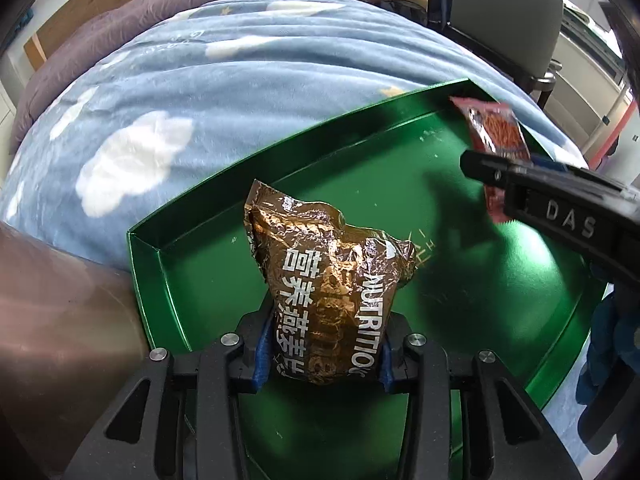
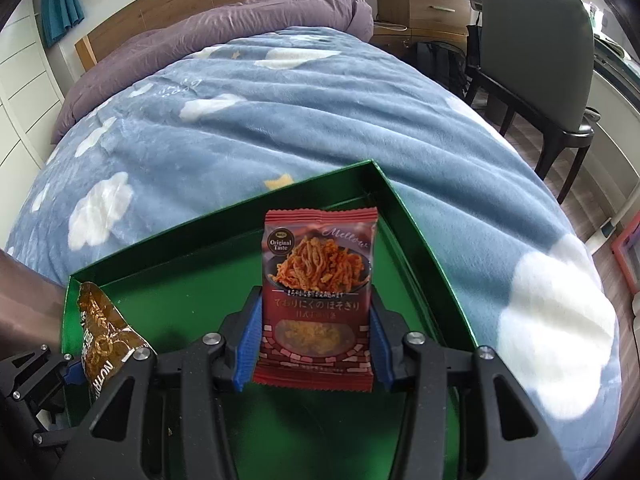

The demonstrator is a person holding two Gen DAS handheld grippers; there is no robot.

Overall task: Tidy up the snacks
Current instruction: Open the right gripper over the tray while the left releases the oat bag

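Bright daylight throughout, entering from about 2 o'clock in both views, strongest past the chair (image 2: 536, 52). Hard glare on the crinkled foil of the brown packet (image 1: 328, 280) and a soft sheen across the green tray (image 1: 460, 280) floor toward 4 o'clock. Dark shadow of the right tool (image 1: 480, 168) cast on the tray floor, falling toward 8 o'clock from it. Strong fisheye bending everywhere: blanket (image 2: 280, 120) bulged into a dome, tray walls curved. Black vignette at all four corners. Sharp at centre, print on the red packet (image 2: 318, 276) legible; smeared brown blur at 9 o'clock in both views.
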